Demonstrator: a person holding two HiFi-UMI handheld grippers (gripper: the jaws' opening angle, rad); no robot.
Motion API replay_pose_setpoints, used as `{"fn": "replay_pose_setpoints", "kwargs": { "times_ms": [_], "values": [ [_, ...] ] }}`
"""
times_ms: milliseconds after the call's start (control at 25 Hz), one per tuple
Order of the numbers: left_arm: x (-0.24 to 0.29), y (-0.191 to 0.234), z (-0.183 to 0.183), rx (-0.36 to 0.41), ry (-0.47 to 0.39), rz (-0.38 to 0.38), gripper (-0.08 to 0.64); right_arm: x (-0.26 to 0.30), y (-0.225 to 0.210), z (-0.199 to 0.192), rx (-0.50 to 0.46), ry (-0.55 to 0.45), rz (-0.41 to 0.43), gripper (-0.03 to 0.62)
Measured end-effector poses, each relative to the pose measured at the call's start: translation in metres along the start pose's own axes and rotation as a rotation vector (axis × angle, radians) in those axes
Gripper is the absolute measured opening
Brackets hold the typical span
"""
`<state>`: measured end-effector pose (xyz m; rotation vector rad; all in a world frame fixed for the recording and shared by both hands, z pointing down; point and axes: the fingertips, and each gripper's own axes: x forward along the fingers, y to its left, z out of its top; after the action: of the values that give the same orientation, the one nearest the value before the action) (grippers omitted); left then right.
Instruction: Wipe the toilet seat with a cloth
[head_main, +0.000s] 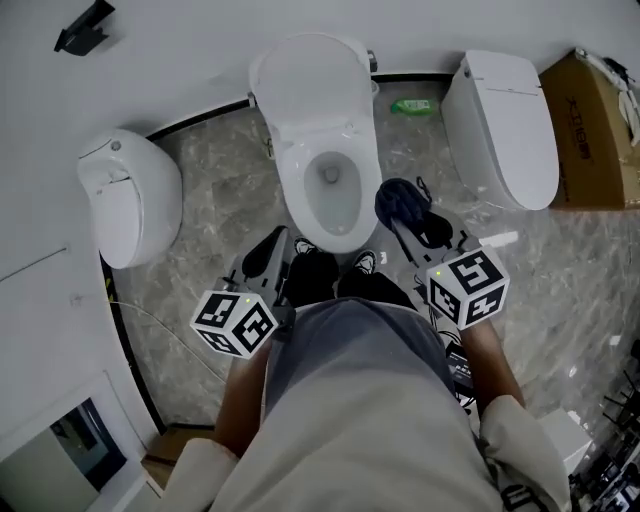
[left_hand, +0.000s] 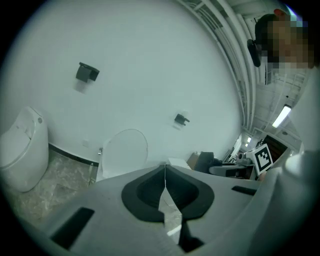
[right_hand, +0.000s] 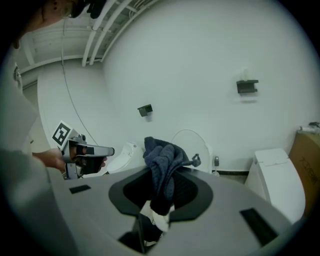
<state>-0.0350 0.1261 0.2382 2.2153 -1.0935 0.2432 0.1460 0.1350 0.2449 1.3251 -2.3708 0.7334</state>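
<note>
While the right claw (right_hand: 159, 202) pinches the cloth (right_hand: 161, 160) by one end, its loose bunch could slip free when dragged across the toilet seat (head_main: 297, 175) ahead; the left claw (left_hand: 164, 172) is pressed together, empty.

Showrm/test lab: 3 toilets (head_main: 130, 195) (head_main: 318, 150) (head_main: 505, 130) in a row on marble floor (head_main: 215, 190), cardboard box (head_main: 595, 130) nearby.

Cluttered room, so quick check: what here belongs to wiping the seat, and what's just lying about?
For the job: middle toilet's seat; dark cloth, clamped in the right gripper.
Just lying about: left toilet; right toilet; cardboard box; green item; black wall bracket.
</note>
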Motion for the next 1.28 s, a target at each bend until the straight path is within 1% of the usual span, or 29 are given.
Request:
{"fn": "replay_pose_setpoints", "kwargs": {
  "times_ms": [120,200,320,480,680,800,920,1000,1160,1280],
  "values": [
    [-0.006,-0.012,0.014,0.068,-0.044,0.015,0.009,-0.023,0.003,0.019,-0.002,-0.072,-0.004,0.077],
    [-0.008,-0.025,0.020,0.094,-0.068,0.002,0.009,-0.040,0.007,0.027,-0.017,-0.106,-0.007,0.077],
    [-0.010,-0.048,0.026,0.125,-0.107,-0.025,0.009,-0.063,0.012,0.028,-0.029,-0.135,-0.013,0.077],
    [-0.014,-0.063,0.039,0.188,-0.131,-0.011,0.009,-0.082,0.015,0.031,-0.019,-0.146,-0.028,0.075],
    [-0.015,-0.067,0.033,0.176,-0.125,-0.007,0.009,-0.095,0.010,0.037,-0.028,-0.144,-0.030,0.075],
    [-0.022,-0.064,0.025,0.183,-0.099,0.000,0.009,-0.096,0.015,0.038,-0.024,-0.149,-0.006,0.075],
    [-0.024,-0.067,0.015,0.181,-0.074,-0.007,0.011,-0.102,0.018,0.036,-0.045,-0.134,0.002,0.075],
    [-0.024,-0.066,0.012,0.181,-0.063,-0.012,0.011,-0.105,0.020,0.035,-0.038,-0.129,0.007,0.075],
    [-0.022,-0.066,0.004,0.159,-0.034,-0.041,0.011,-0.107,0.022,0.028,-0.019,-0.109,0.010,0.075],
    [-0.017,-0.070,-0.001,0.171,-0.002,-0.070,0.011,-0.106,0.021,0.025,-0.010,-0.105,0.011,0.075]
  ]
}}
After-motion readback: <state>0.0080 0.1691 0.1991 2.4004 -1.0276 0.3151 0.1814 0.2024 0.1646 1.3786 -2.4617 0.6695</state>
